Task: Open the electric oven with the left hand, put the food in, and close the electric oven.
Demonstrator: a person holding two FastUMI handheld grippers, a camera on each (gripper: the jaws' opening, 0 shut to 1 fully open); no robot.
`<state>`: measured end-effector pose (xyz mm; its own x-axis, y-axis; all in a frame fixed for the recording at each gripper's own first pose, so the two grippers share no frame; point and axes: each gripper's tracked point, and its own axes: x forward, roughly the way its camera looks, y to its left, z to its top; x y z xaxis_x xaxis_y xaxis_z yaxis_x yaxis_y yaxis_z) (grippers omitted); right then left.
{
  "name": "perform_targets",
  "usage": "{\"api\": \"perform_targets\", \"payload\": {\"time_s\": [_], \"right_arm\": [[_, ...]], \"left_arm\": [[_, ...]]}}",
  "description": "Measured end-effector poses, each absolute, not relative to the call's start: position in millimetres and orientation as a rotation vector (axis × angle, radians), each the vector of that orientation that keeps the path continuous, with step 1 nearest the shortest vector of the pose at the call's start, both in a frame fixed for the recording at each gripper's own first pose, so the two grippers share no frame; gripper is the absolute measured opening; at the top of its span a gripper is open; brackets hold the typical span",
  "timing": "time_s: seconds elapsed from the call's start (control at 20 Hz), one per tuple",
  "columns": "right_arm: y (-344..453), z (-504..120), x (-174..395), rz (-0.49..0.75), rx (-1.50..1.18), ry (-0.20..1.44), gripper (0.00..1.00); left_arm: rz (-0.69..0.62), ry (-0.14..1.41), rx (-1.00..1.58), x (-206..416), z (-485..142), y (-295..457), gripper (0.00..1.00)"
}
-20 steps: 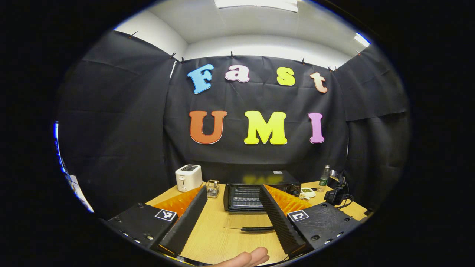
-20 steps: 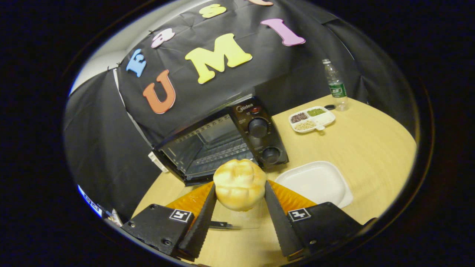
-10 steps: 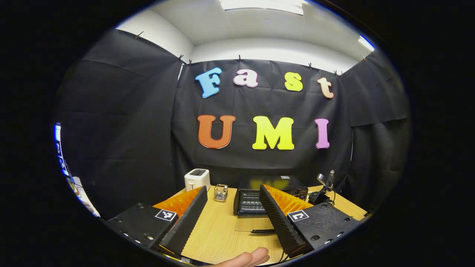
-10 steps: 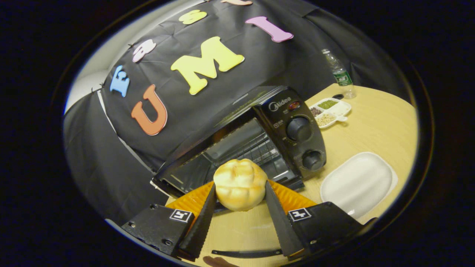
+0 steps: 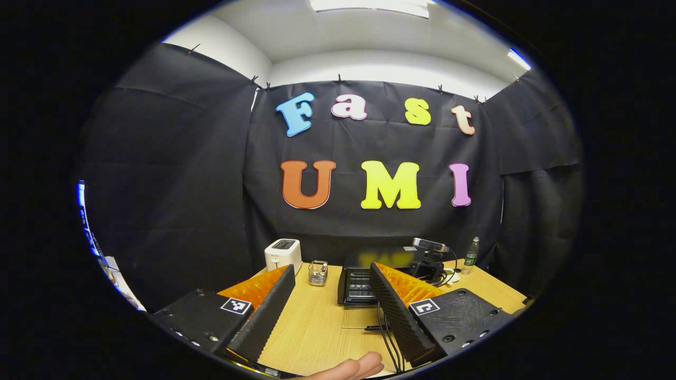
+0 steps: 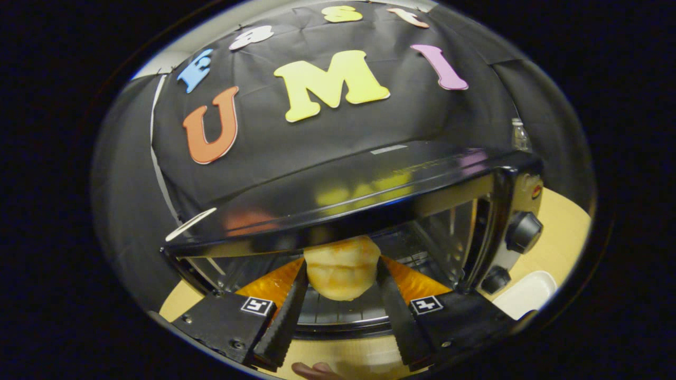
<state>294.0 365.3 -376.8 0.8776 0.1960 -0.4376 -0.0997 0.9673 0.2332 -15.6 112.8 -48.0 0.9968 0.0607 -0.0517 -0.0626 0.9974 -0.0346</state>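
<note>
The black electric oven [image 6: 380, 184] looms close in the right gripper view, its door down and its wire rack [image 6: 338, 312] showing below. My right gripper [image 6: 341, 263] is shut on a golden bread bun [image 6: 341, 272], which sits at the oven's mouth just under the top edge. In the left gripper view the oven [image 5: 358, 282] stands far off at the table's middle with its door [image 5: 362, 319] lying flat. My left gripper [image 5: 331, 268] is open and holds nothing, well back from the oven. The other gripper [image 5: 430, 258] shows at the oven's right front.
A white toaster [image 5: 283, 254] and a small glass holder [image 5: 317, 273] stand left of the oven. A bottle [image 5: 471, 252] is at the back right. A white plate [image 6: 528, 295] lies right of the oven, below its two knobs [image 6: 524, 232]. A fingertip [image 5: 348, 367] and cables [image 5: 388, 338] show near my left gripper.
My right gripper has carried the bun forward and down from in front of the oven into its opening. The left gripper stayed open and nearly still.
</note>
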Motion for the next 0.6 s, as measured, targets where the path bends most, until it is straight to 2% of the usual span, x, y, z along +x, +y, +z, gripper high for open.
{"api": "perform_targets", "payload": {"time_s": [0.05,0.1,0.2,0.25,0.35,0.4,0.6], "right_arm": [[367.7,-379.8,296.6,0.164,0.197,0.477,0.80],[369.9,-381.5,298.4,0.175,0.187,0.480,0.76],[378.7,-382.9,301.5,0.214,0.179,0.480,0.80],[383.9,-388.1,302.3,0.241,0.159,0.494,0.77],[382.0,-391.1,301.1,0.255,0.146,0.503,0.94],[378.6,-392.7,298.1,0.257,0.147,0.506,0.96],[366.5,-377.7,275.8,0.270,0.186,0.514,0.93]], "left_arm": [[0.069,0.051,-0.034,-13.2,-49.4,115.5,0.93],[0.074,0.051,-0.035,-12.5,-48.9,118.0,0.93],[0.067,0.054,-0.039,-11.4,-51.0,115.0,0.93],[0.060,0.057,-0.041,-11.0,-52.2,112.7,0.93],[0.043,0.061,-0.037,-8.8,-55.4,108.0,0.93],[0.041,0.064,-0.031,-7.2,-57.4,106.8,0.93],[0.046,0.083,-0.007,-2.7,-67.4,104.5,0.93]]}}
